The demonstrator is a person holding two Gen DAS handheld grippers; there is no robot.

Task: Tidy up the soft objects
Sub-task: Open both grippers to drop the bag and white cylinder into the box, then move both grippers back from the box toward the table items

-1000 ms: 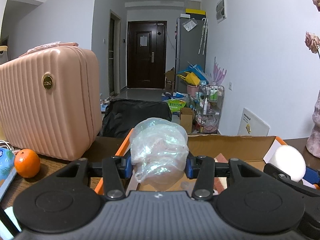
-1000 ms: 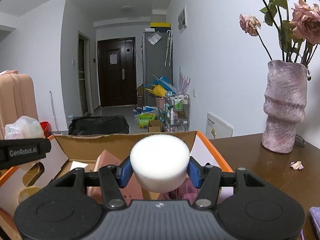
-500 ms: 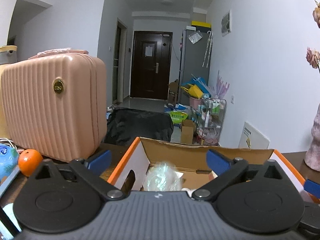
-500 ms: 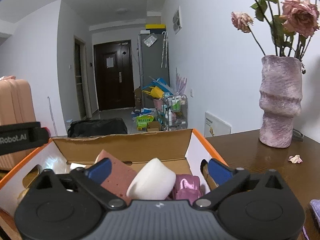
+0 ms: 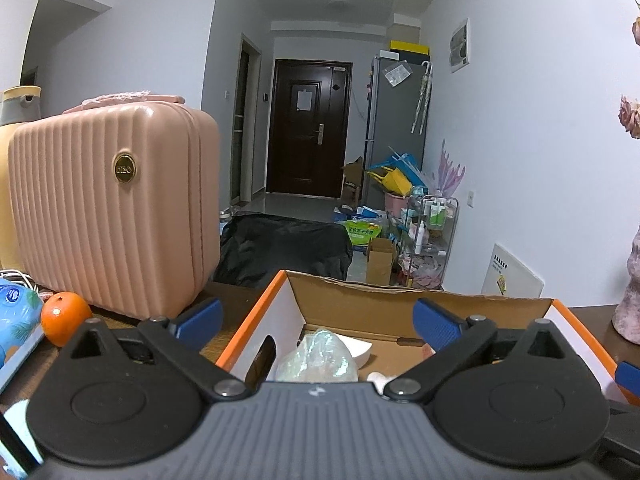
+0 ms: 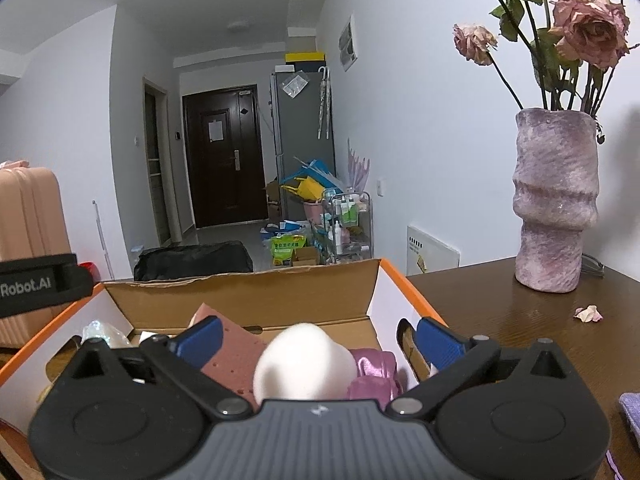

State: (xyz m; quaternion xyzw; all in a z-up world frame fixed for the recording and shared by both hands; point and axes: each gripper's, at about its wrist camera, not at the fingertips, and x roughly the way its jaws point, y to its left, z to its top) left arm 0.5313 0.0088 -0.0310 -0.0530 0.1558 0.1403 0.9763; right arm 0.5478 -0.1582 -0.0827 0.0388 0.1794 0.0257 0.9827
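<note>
An orange-edged cardboard box point(image 5: 420, 312) stands on the dark wooden table; it also shows in the right wrist view point(image 6: 248, 292). My left gripper point(image 5: 318, 318) is open and empty above the box's left end, over a crumpled clear plastic bag point(image 5: 318, 356) lying inside. My right gripper point(image 6: 318, 338) is open and empty above the box's right part, over a white foam puff point(image 6: 306, 362) that rests in the box beside a pink sponge point(image 6: 236, 354) and a shiny pink cloth point(image 6: 374, 376).
A pink ribbed suitcase point(image 5: 112, 204) stands left of the box, with an orange point(image 5: 64, 316) and a blue packet point(image 5: 16, 316) in front of it. A purple vase of dried roses point(image 6: 554, 204) stands right, with a petal point(image 6: 588, 314) and a lilac cloth point(image 6: 630, 412) on the table.
Both grippers opened. The plastic bag dropped from the left one into the box, the white puff from the right one. Both grippers have since risen slightly.
</note>
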